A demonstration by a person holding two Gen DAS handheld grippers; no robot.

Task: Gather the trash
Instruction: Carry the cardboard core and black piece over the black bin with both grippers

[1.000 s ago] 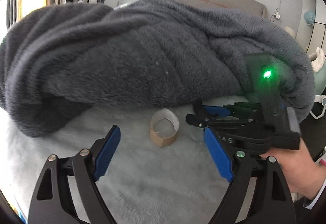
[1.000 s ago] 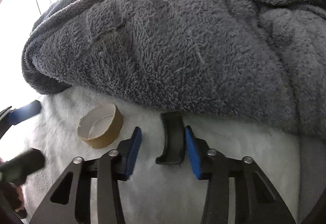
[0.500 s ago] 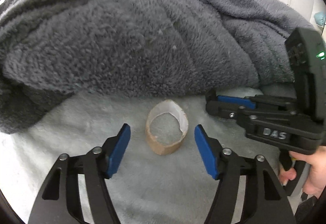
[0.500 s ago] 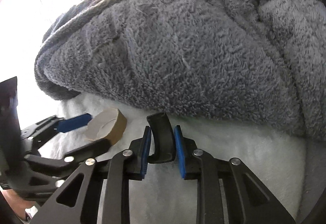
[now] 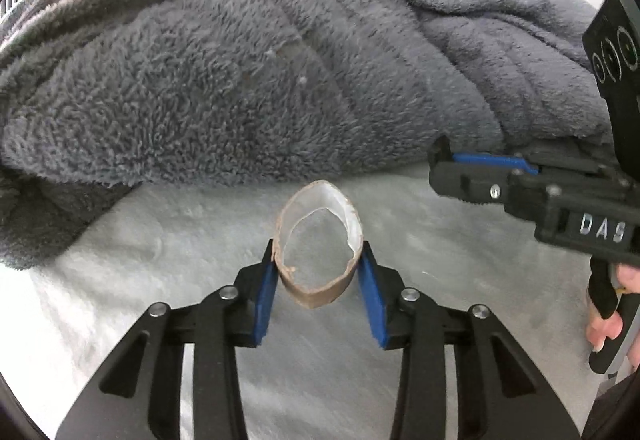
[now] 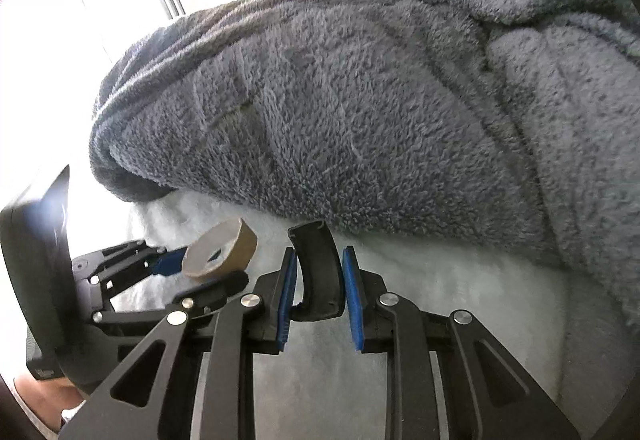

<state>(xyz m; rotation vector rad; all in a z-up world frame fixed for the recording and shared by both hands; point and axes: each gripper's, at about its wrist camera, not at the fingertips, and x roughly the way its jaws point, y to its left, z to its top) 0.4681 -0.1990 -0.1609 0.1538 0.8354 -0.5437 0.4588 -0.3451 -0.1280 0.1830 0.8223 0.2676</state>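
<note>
Left hand-held gripper (image 5: 318, 272), jaws just closed, squeezes the brown cardboard tape core (image 5: 318, 240); right hand-held gripper (image 6: 318, 282) clamps the curved black plastic piece (image 6: 318, 272) beside the grey fleece blanket (image 5: 280, 79).

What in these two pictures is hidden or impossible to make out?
- Left view: what the right claw holds; its own body hides it.
- Both views: anything under the grey blanket.
- Right view: the window is washed out by glare.
- Right view: the black piece is too plain to identify.
</note>
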